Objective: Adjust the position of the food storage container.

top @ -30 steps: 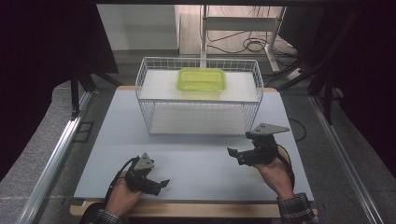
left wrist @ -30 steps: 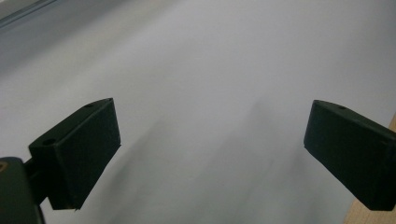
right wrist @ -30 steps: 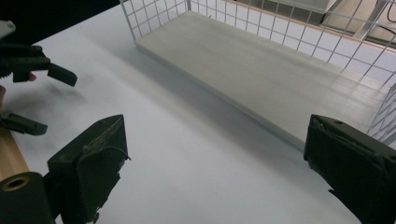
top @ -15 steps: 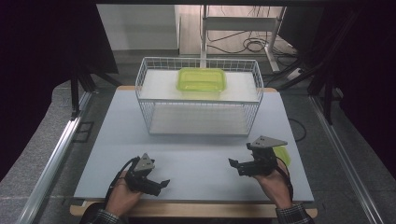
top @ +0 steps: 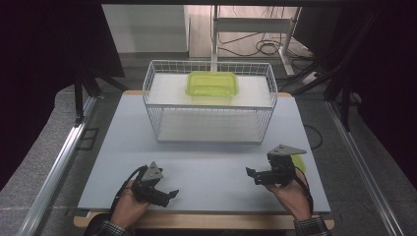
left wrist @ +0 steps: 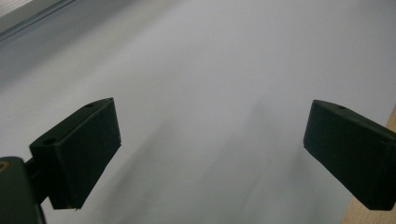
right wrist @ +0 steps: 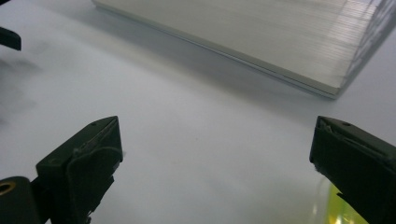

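Both grippers wait empty at the near edge of the bench, well apart from the basket.

The left gripper (top: 164,193) and the right gripper (top: 256,176) each have their jaws spread wide on nothing. The green container (top: 212,84) sits on the upper shelf of the wire basket (top: 162,128) at the far edge, its long axis running along that edge. A yellow-green thing (top: 299,162) lies just beside the right gripper; what it is I cannot tell. The risk I judge: a jaw catching the wire rim on the reach in, jolting the basket.
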{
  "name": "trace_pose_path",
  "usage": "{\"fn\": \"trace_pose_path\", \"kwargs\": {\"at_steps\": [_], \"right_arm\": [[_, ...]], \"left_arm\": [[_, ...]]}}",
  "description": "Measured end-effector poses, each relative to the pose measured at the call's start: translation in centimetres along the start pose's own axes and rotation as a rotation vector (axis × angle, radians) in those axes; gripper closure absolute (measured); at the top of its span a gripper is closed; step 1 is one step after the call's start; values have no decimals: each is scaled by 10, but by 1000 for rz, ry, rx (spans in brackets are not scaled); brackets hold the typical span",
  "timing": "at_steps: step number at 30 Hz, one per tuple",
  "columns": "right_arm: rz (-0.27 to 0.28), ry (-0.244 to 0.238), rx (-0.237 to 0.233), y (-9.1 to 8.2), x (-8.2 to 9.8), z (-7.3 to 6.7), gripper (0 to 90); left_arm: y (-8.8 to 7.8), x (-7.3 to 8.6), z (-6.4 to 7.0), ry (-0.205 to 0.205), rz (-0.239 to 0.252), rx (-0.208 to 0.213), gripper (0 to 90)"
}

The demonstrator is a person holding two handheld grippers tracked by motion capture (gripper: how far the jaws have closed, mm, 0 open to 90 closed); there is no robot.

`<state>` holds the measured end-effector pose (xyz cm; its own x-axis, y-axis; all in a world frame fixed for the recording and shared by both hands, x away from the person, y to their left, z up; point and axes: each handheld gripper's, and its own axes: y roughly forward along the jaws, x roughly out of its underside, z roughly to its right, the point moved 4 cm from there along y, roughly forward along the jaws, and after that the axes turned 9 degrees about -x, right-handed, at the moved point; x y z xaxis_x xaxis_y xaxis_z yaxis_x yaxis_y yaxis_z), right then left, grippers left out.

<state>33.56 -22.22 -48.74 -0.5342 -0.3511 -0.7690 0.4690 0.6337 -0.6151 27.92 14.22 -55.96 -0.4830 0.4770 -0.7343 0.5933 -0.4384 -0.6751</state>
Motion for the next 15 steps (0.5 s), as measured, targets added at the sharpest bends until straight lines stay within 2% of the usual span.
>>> {"fn": "trace_pose_path", "kwargs": {"at_steps": [3,5,6,7,8,9,11,13,14,15], "right_arm": [[9,8,39,-7,0,6,104],[19,33,58,-16,1,14,243],[20,40,69,-19,2,17,281],[20,40,69,-19,2,17,281],[24,45,81,-22,3,21,330],[31,59,93,-29,4,28,419],[32,70,126,-36,6,35,497],[33,73,135,-39,8,38,532],[31,82,157,-45,11,44,612],[31,82,157,-45,11,44,612]], "left_arm": [[0,0,0,0,0,-1,40],[0,0,0,0,-1,-2,40],[0,0,0,0,-1,-2,40],[0,0,0,0,-2,-2,40],[0,0,0,1,-2,-2,41],[0,0,0,1,-2,-2,40],[0,0,0,0,-2,-3,41],[0,0,0,0,-2,-3,41],[0,0,0,1,-3,-4,41],[0,0,0,1,-3,-4,41]]}}
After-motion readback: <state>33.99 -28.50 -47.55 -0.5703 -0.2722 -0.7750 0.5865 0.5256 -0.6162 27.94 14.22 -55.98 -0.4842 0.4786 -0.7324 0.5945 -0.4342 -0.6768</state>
